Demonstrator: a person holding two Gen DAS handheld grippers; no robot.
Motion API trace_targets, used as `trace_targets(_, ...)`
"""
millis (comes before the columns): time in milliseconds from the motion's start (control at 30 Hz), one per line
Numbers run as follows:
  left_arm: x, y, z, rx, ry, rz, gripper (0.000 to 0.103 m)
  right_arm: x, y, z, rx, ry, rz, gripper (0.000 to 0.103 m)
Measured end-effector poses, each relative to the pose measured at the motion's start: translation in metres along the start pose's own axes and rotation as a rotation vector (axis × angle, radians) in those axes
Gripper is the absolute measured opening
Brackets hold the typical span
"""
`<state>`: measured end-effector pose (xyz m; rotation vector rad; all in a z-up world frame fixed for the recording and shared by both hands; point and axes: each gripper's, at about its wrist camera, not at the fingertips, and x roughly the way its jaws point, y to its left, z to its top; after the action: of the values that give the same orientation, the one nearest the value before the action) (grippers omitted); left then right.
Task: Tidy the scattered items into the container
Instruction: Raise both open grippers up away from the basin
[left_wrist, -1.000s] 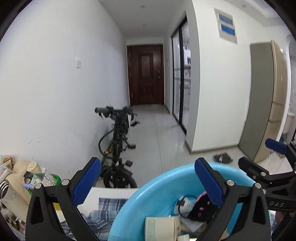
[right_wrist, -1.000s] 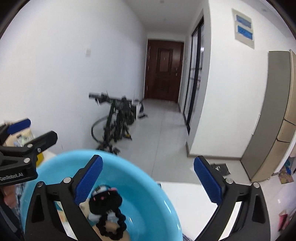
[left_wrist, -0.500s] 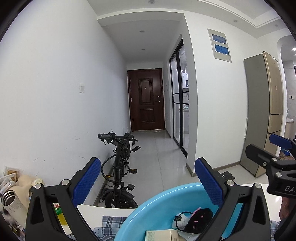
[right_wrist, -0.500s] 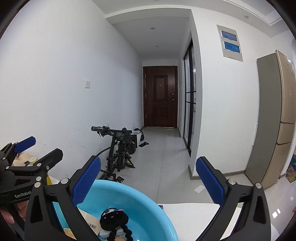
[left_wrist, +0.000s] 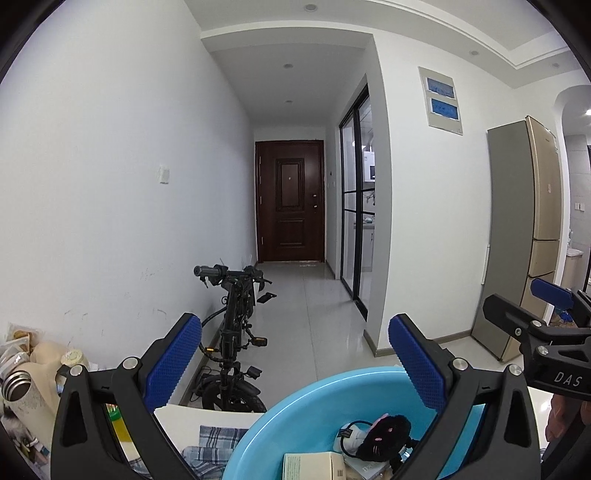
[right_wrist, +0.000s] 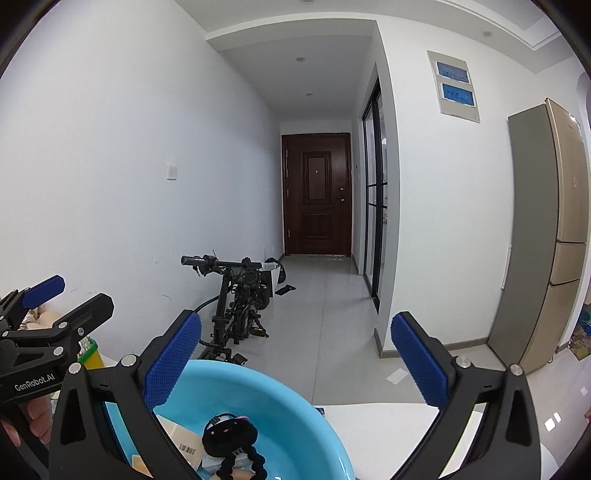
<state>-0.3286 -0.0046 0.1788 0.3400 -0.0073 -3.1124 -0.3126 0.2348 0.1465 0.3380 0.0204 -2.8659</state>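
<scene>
A light blue basin (left_wrist: 295, 410) (right_wrist: 295, 417) sits low in both wrist views. Inside it lie a black plush toy (left_wrist: 384, 432) (right_wrist: 231, 434), a cream box (left_wrist: 314, 465) (right_wrist: 177, 435) and a white item with a black cable (left_wrist: 349, 435). My left gripper (left_wrist: 295, 369) hovers above the basin's near side, open, nothing between its blue pads. My right gripper (right_wrist: 295, 369) also stands open and empty over the basin's right rim. Each gripper shows in the other's view, the right gripper (left_wrist: 546, 332) at the edge, the left gripper (right_wrist: 55, 314) opposite.
A checked cloth (left_wrist: 218, 439) lies on the white table (right_wrist: 388, 428) left of the basin. A steel flask (left_wrist: 18, 398) and packets crowd the table's left end. A black bicycle (left_wrist: 232, 332) leans by the wall; a fridge (left_wrist: 524, 240) stands right.
Both grippers have tilted up and lifted away from the basin, so the basin now sits lower in both views and the hallway fills more of the frame. Both stayed open.
</scene>
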Motion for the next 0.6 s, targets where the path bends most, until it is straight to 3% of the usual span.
trace_targets(333, -0.03, -0.006, 0.007, 0.004, 0.016, -0.02, 0.103, -0.038, 0.01, 0.017, -0.053, -0.013, -0.008, 0.102)
trace_targets(600, -0.08, -0.01, 0.024, 0.001, -0.027, -0.036, 0.103, -0.081, 0.015, 0.03, -0.046, -0.038, -0.008, 0.102)
